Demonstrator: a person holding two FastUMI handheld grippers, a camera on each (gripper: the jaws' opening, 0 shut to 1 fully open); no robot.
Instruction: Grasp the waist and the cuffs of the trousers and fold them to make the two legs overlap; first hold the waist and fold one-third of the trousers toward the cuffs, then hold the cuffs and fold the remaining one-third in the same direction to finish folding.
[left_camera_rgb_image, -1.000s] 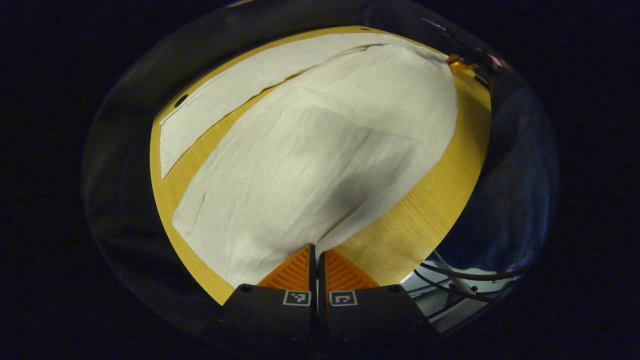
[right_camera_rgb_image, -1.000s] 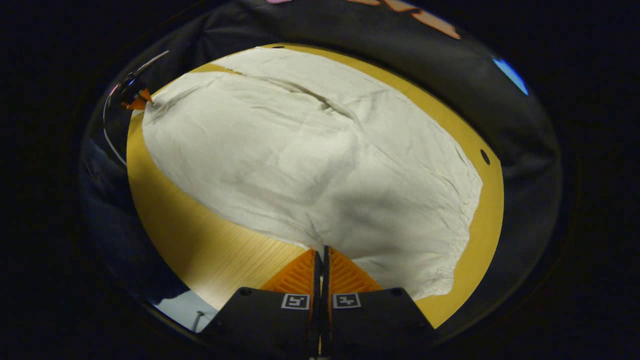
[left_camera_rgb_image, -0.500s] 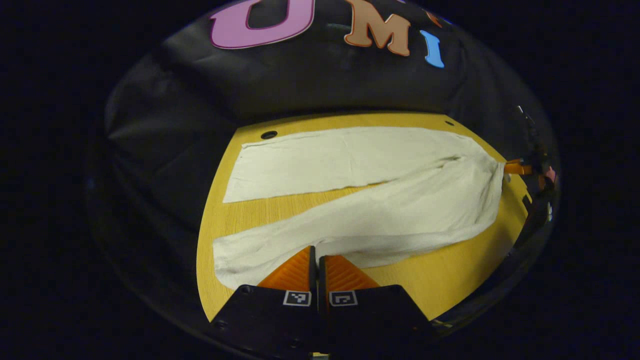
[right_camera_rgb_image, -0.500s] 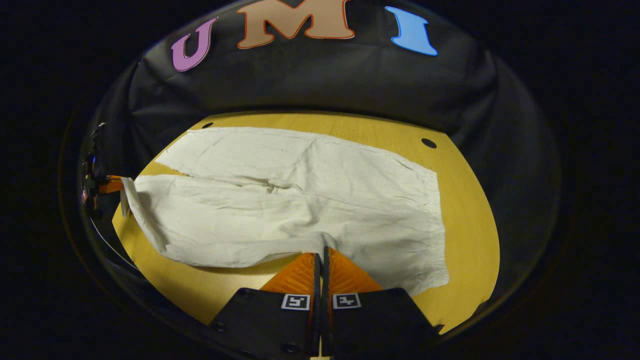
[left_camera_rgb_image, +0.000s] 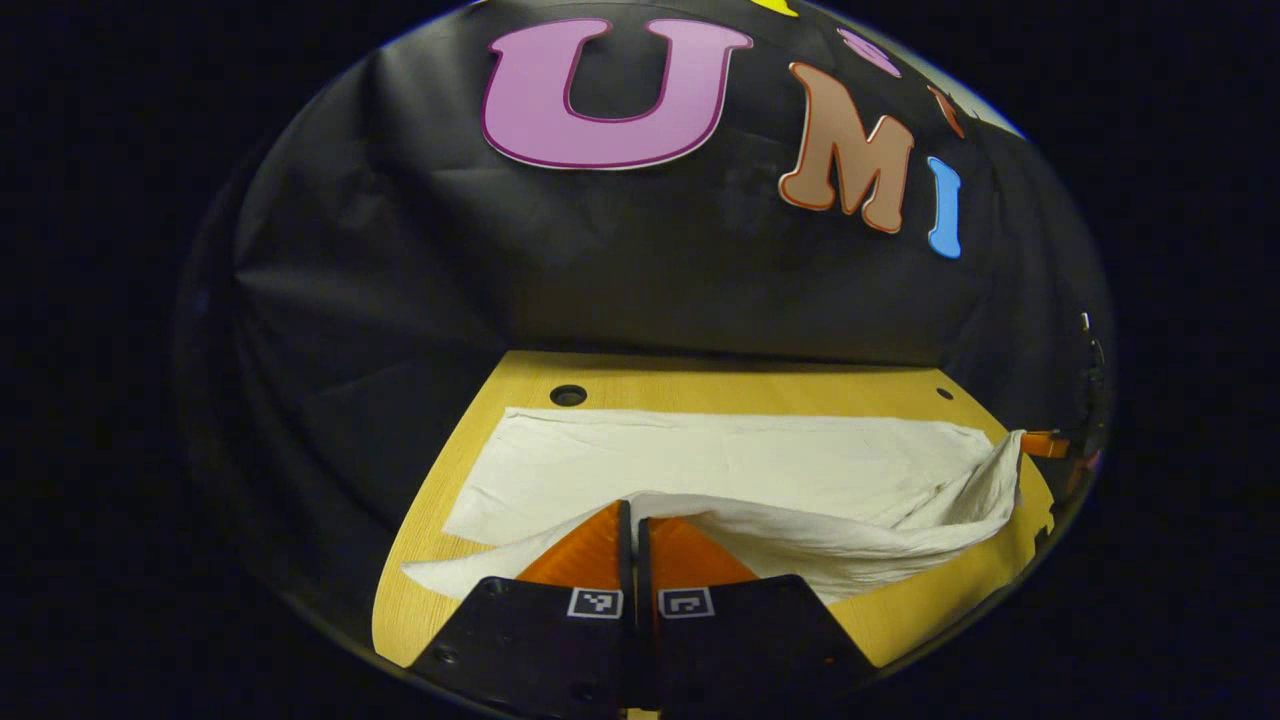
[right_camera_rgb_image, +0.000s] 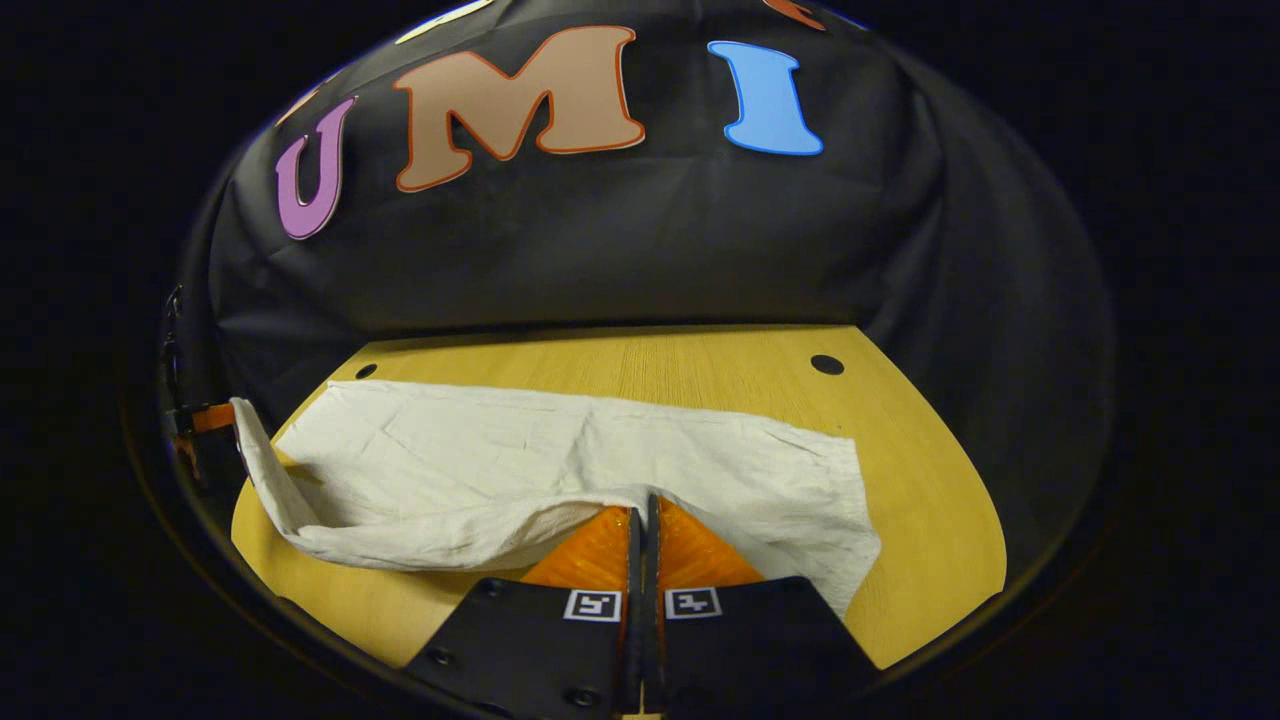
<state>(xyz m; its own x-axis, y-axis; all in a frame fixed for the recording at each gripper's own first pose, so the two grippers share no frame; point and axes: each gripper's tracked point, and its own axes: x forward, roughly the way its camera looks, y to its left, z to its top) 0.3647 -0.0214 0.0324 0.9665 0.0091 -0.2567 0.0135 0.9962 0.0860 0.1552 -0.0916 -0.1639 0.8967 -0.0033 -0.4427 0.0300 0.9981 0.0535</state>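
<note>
Now left gripper (left_camera_rgb_image: 629, 515) pinches near edge of cream cloth trousers (left_camera_rgb_image: 740, 465), lifted over yellow wooden table (left_camera_rgb_image: 700, 385); right gripper (right_camera_rgb_image: 645, 510) clamped likewise, both level, pointing forward.

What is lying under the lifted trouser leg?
Under the lifted trouser leg lie the other leg and wooden table. The far leg's near edge is covered.

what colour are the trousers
Off-white, plain with no pattern; the trousers show best in the right gripper view.
</note>
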